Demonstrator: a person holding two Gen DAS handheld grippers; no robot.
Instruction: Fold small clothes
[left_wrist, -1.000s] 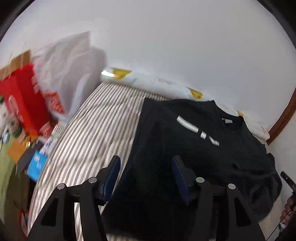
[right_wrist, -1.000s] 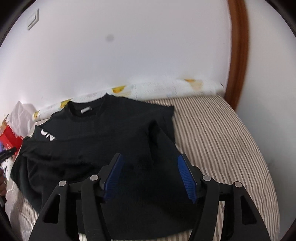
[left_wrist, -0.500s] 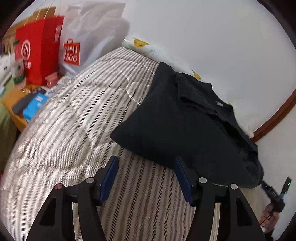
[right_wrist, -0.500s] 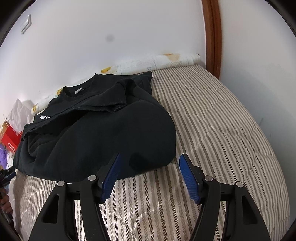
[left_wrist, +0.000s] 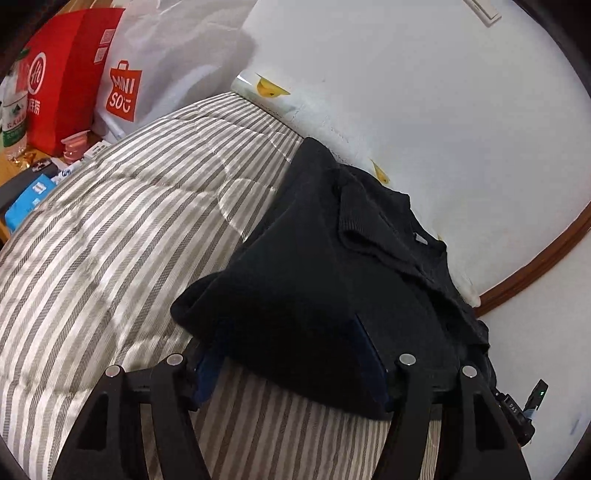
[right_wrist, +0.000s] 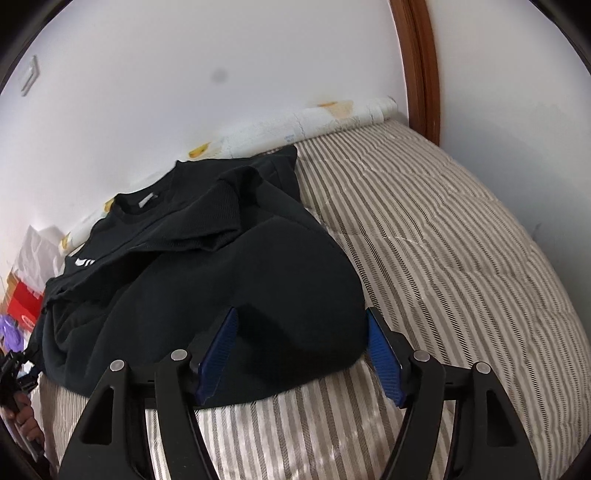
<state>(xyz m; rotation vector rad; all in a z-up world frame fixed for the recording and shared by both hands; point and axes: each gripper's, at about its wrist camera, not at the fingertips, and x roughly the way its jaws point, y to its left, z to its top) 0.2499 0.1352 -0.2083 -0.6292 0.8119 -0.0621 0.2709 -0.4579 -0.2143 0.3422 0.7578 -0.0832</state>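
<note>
A black sweatshirt (left_wrist: 332, 277) (right_wrist: 221, 266) lies bunched on the striped bed (left_wrist: 110, 240) (right_wrist: 443, 240), collar toward the wall, its near part folded into a rounded edge. My left gripper (left_wrist: 288, 332) stands open at the fold's near left corner. The cloth lies between its fingers and covers the tip of the left one. My right gripper (right_wrist: 301, 314) is at the near right corner. Its jaws are opening, with the fold between the blue pads (right_wrist: 382, 358) but not pinched.
A red bag (left_wrist: 55, 85), a white shopping bag (left_wrist: 155, 66) and a blue box (left_wrist: 26, 199) stand beside the bed's left side. A rolled sheet (right_wrist: 332, 114) lies along the wall. A wooden frame (right_wrist: 417, 55) rises at the right. A hand (right_wrist: 22, 417) shows at the left edge.
Both grippers drew back from over the sweatshirt, then sank toward the bed. The near fold, just ahead of the fingers half a second ago, now lies between them.
</note>
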